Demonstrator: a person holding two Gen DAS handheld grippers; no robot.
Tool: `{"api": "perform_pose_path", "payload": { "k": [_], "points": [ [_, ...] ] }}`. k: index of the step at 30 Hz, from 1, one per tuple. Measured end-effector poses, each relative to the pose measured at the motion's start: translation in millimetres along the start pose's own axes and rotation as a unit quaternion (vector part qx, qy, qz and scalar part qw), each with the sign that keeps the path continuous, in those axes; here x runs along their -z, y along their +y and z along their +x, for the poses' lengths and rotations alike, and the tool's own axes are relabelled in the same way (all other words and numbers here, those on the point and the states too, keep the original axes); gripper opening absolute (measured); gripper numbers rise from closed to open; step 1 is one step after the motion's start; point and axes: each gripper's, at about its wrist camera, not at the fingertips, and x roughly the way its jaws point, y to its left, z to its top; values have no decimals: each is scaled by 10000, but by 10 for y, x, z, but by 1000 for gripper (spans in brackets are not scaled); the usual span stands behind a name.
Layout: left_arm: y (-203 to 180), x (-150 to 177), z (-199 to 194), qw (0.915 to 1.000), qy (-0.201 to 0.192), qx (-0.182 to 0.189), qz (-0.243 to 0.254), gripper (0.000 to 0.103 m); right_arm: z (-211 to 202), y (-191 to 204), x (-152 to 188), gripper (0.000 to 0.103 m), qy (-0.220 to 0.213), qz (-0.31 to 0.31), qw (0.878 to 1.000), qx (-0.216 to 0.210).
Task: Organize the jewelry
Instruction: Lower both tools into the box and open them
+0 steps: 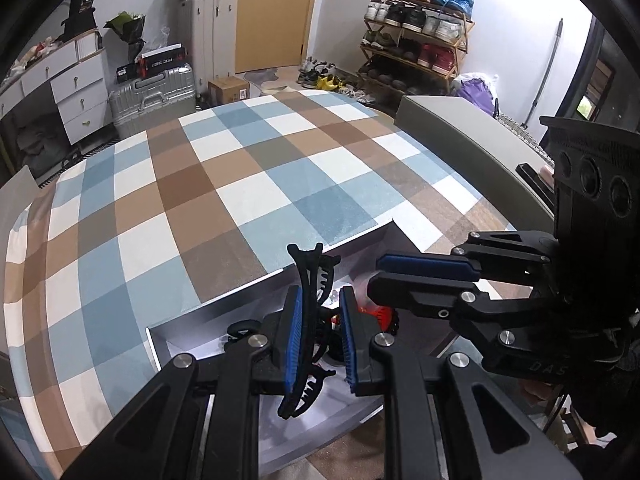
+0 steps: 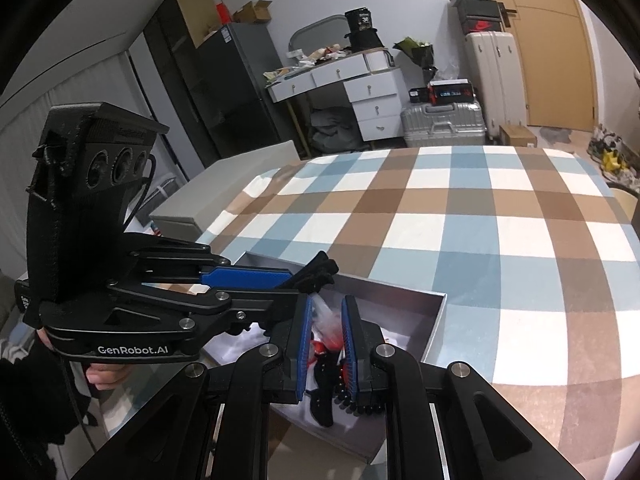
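Note:
My left gripper (image 1: 321, 290) is shut on a black hair claw (image 1: 303, 268), which stands upright between the blue pads above an open silver box (image 1: 240, 300). Seen from the right wrist, the left gripper (image 2: 294, 284) reaches in from the left with the claw (image 2: 320, 268) sticking out past its tips. My right gripper (image 2: 328, 300) hangs over the same box (image 2: 436, 320), shut on a small clear bag (image 2: 326, 316) with a red piece in it. Black beaded pieces (image 2: 324, 404) lie in the box below. In the left wrist view the right gripper (image 1: 374, 276) comes in from the right over a red piece (image 1: 378, 314).
The box sits near the front edge of a table with a blue, brown and white check cloth (image 1: 240, 200). A long grey box (image 1: 460, 132) lies at the table's far side (image 2: 224, 188). A hand (image 2: 104, 376) holds the left gripper's handle. Suitcases, drawers and a shoe rack stand beyond.

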Motion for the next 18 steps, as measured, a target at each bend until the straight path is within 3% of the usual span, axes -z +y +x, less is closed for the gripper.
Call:
{"api": "perform_pose_path", "payload": {
  "k": [6, 8, 9, 11, 13, 18],
  "points": [
    [4, -12, 21, 9998, 32, -201, 23, 16, 12, 8, 13, 17, 35, -21, 10000, 44],
    [44, -4, 9, 9994, 39, -317, -98, 41, -19, -2, 28, 17, -11, 22, 10000, 67],
    [72, 10, -24, 9995, -22, -237, -203, 45, -32, -6, 33, 18, -23, 50, 10000, 62],
    [99, 35, -83, 9994, -107, -118, -307, 46, -95, -18, 57, 24, -100, 120, 9998, 92],
    [94, 60, -160, 9988, -219, -217, -375, 46, -162, -25, 80, 38, -190, 179, 9996, 127],
    [42, 126, -384, 9964, -541, -429, -494, 46, -385, -13, 119, 56, -444, 326, 9983, 165]
  ]
}}
